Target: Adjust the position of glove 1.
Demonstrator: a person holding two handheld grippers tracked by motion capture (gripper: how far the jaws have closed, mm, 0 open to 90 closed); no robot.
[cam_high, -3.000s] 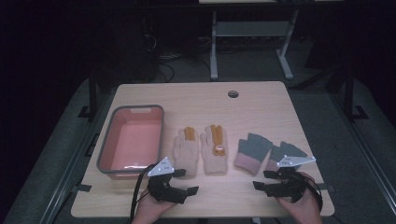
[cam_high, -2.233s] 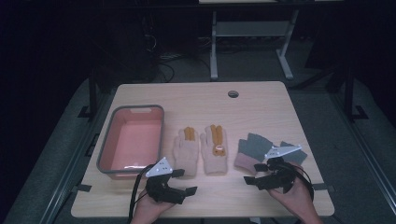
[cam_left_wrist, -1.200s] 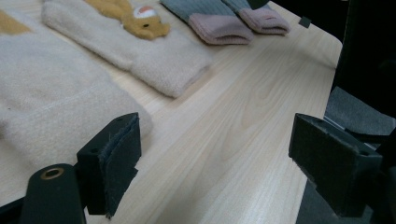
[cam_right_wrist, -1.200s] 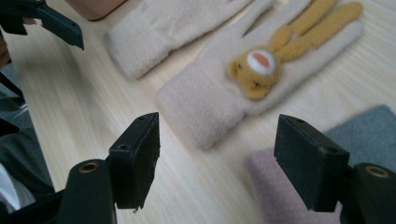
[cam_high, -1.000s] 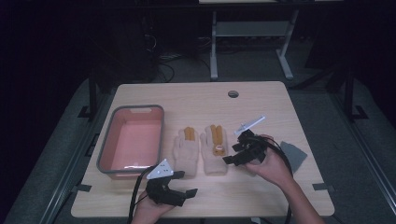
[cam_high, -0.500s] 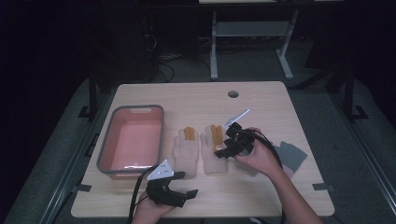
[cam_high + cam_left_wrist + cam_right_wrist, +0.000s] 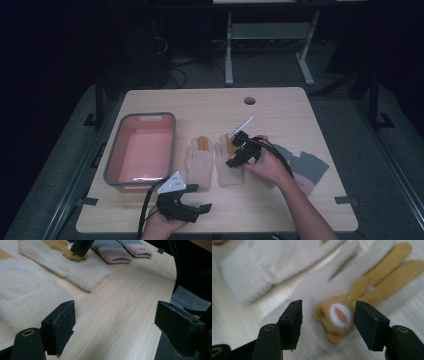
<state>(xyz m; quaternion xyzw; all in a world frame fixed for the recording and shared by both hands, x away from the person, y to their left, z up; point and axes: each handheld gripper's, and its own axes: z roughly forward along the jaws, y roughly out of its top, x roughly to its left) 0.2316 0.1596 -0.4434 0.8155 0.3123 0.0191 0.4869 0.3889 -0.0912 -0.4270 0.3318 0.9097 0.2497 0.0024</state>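
Cream glove (image 7: pixel 312 290) under right gripper (image 7: pixel 325 323)

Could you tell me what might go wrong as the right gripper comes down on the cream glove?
1. The right gripper has just been closing, its jaws astride the tan rabbit head on the cream glove; it may pinch only that and lift the glove lopsided.
2. The second cream glove lies close beside it and could be dragged along.
3. The grey gloves lie under the forearm and might shift.
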